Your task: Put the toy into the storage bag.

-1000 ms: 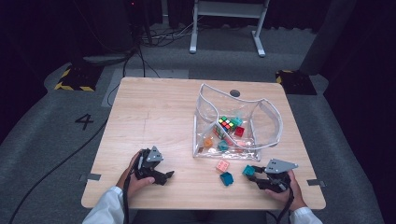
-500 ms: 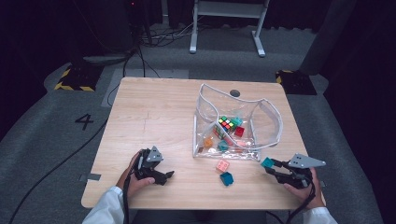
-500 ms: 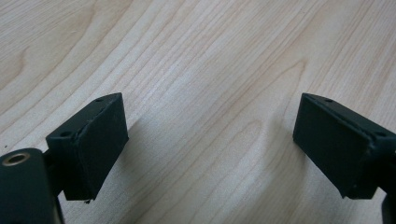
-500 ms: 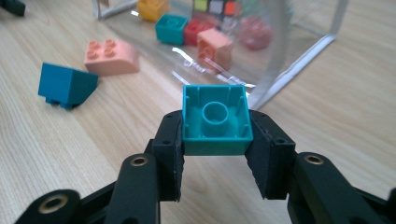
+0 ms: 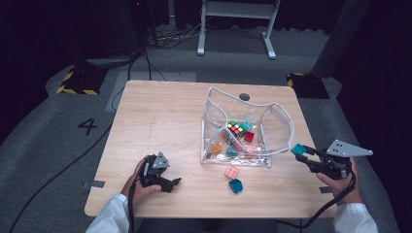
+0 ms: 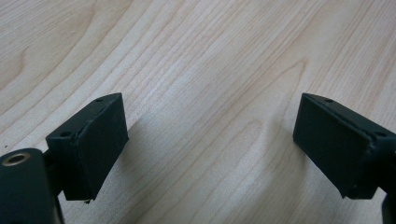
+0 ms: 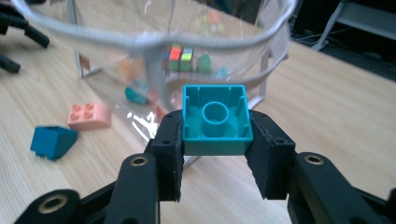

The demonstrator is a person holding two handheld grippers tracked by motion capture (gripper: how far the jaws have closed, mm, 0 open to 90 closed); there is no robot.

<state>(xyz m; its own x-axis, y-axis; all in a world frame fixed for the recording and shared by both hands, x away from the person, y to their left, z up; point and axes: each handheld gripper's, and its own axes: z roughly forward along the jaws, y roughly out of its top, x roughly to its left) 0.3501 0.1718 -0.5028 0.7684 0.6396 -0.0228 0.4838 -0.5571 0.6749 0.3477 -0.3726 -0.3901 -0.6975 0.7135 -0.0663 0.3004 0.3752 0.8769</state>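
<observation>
Right claw [image 7: 215, 140] clamps a square teal brick [image 7: 216, 120], hollow underside facing the camera; left claw [image 6: 210, 144] gapes empty

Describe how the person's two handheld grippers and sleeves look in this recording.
Both grippers are black, and each carries a grey three-cornered plate on top: the left gripper a small one, the right gripper a wider one. Black cables trail from both. The fingers are flat, black, blocky pads with small screw holes, and brass-coloured rivets sit at the joints. The person wears white sleeves.
</observation>
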